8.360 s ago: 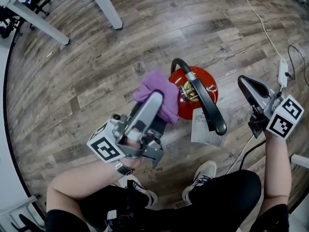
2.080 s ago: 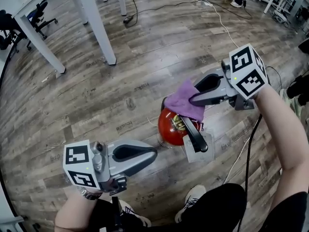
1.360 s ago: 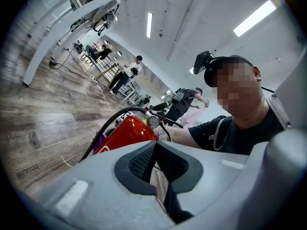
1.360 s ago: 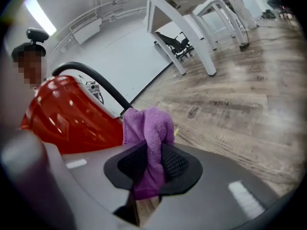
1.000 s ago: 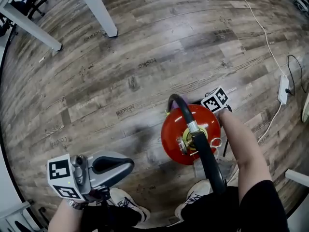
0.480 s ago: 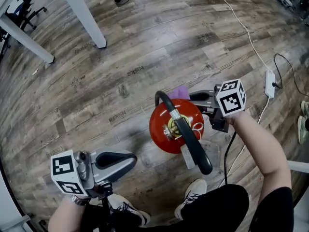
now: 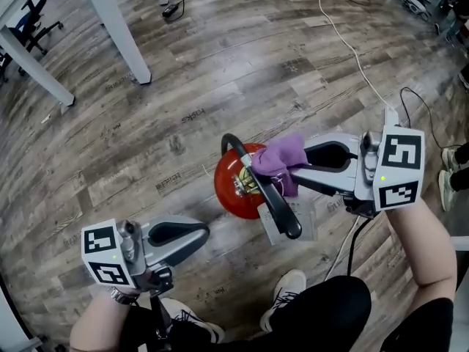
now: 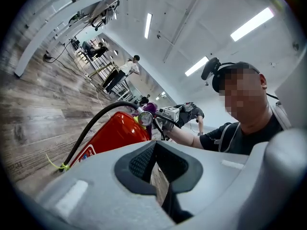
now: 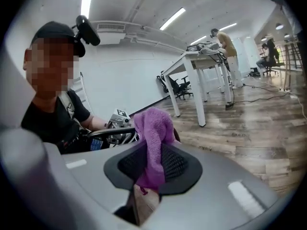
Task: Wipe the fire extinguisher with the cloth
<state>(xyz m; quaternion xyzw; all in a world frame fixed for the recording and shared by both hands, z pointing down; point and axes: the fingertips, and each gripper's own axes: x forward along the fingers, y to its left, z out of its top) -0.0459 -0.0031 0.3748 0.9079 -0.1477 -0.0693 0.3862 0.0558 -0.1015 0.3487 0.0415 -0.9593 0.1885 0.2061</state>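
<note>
A red fire extinguisher [image 7: 231, 191] stands on the wood floor, with a black hose [image 7: 233, 144] and a long black handle [image 7: 277, 205]. My right gripper [image 7: 297, 169] is shut on a purple cloth [image 7: 281, 160], which it holds at the valve head from the right. In the right gripper view the cloth [image 9: 154, 135] bunches up between the ribbed pads [image 9: 176, 163]. My left gripper [image 7: 204, 233] is shut and empty, low at the left and apart from the extinguisher. Its view shows the red body [image 8: 112, 134], the gauge [image 8: 145, 120] and the cloth [image 8: 150, 108] behind the gauge.
A paper tag [image 7: 297, 224] hangs by the extinguisher's handle. White table legs [image 7: 110, 20] stand at the far left, with office chairs [image 7: 33, 17] beyond. A white cable [image 7: 344, 39] runs to a power strip [image 7: 393, 116] on the right. My shoes [image 7: 282, 293] are near the base.
My right gripper has come up from low behind the extinguisher's right side to its top, bringing the purple cloth beside the valve. The left gripper has stayed almost where it was.
</note>
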